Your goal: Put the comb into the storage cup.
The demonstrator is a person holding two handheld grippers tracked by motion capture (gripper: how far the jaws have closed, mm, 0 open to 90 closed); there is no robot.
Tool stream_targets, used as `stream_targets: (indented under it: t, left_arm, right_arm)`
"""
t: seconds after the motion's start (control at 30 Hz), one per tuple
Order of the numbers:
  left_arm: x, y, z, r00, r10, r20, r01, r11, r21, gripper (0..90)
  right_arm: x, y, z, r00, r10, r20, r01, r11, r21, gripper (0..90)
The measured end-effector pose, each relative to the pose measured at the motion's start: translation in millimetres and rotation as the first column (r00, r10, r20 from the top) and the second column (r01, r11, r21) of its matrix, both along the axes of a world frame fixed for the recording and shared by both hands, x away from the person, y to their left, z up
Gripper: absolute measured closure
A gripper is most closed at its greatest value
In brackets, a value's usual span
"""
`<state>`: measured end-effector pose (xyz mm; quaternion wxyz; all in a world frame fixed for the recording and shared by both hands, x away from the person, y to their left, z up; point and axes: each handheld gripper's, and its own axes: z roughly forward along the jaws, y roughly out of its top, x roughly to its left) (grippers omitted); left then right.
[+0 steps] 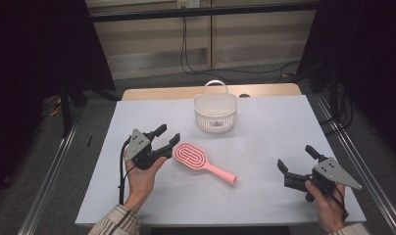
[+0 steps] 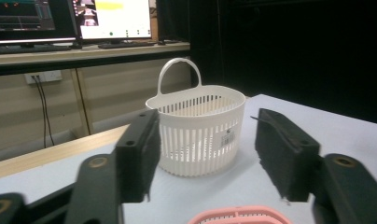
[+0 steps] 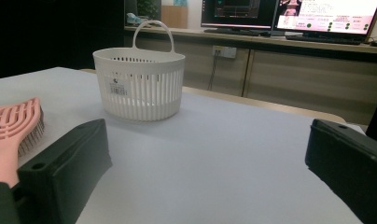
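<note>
A: Starting at the left, what is there?
B: The left claw (image 1: 167, 135), jaws partly apart with nothing between them, is held just above the bench (image 1: 264, 122). The head of the pink hairbrush (image 1: 202, 163) lies right beside its tips.

A: And the brush itself?
B: Flat on the pale sheet, near the middle, handle pointing toward the right front.

A: Anything in the way?
B: A white slotted basket (image 1: 215, 110) with a loop handle stands beyond the brush, well clear of it.

A: The right side?
B: The right claw (image 1: 296, 158) hovers with jaws wide and empty, well apart from the brush.
</note>
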<state>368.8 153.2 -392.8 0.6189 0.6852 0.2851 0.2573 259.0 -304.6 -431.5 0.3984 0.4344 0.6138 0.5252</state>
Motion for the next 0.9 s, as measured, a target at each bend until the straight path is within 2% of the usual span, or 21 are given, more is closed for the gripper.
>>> stream_targets:
  t: [0.03,0.1,0.3,0.37,0.57,0.63,0.7,0.73,0.77,0.83,0.9]
  left_arm:
    - [-0.1,-0.3,0.1,1.0,-0.005,-0.001,0.005,1.0,-0.003,50.1]
    - [-0.1,-0.3,0.4,0.9999,-0.014,-0.004,0.014,0.9999,-0.005,52.4]
    - [0.5,-1.0,0.9,0.9995,-0.031,-0.002,0.031,0.9995,-0.009,71.4]
    - [1.2,-0.3,0.6,0.9995,-0.031,0.002,0.031,0.9995,-0.001,73.0]
    - [2.0,-1.1,1.3,0.9989,-0.047,-0.007,0.046,0.9986,-0.025,87.2]
    - [1.8,-1.9,4.6,0.9979,-0.065,-0.009,0.064,0.9979,-0.011,89.9]
    - [2.0,-2.1,10.1,0.9958,-0.087,-0.029,0.086,0.996,-0.024,90.0]
    - [1.9,-2.2,12.2,0.9954,-0.09,-0.033,0.089,0.9955,-0.032,90.0]
    - [1.9,-2.2,14.1,0.9962,-0.085,-0.02,0.085,0.9962,-0.019,90.0]
    - [3.3,-2.8,16.4,0.9959,-0.088,-0.022,0.087,0.9961,-0.012,90.0]
    - [6.6,-4.0,16.8,0.9953,-0.086,-0.043,0.086,0.9963,-0.007,90.0]
  right_arm:
    - [-0.2,-0.5,0.1,1.0,0.001,0.0,-0.001,1.0,0.003,0.0]
    - [-0.3,-0.8,0.2,1.0,0.0,0.0,0.0,1.0,0.003,0.0]
    - [-0.5,-0.7,0.3,1.0,0.002,0.0,-0.002,1.0,0.004,0.0]
    - [-0.5,-0.7,0.3,1.0,0.001,0.0,-0.001,1.0,0.004,0.0]
    - [-0.8,-1.7,0.7,1.0,-0.005,0.004,0.005,1.0,0.005,0.0]
    - [-0.9,-1.4,0.7,1.0,-0.002,0.003,0.002,1.0,0.006,0.0]
    - [-0.9,-1.4,0.7,1.0,-0.004,0.005,0.004,1.0,0.003,0.0]
    - [-0.9,-1.6,0.7,1.0,-0.004,0.007,0.004,1.0,0.001,0.0]
    - [-1.0,-1.7,0.7,1.0,-0.005,0.006,0.005,1.0,0.004,0.0]
    - [-1.0,-1.9,0.8,0.9999,-0.009,0.005,0.009,1.0,0.003,0.0]
    - [-0.8,-1.8,0.6,1.0,-0.007,0.004,0.007,1.0,0.001,0.0]
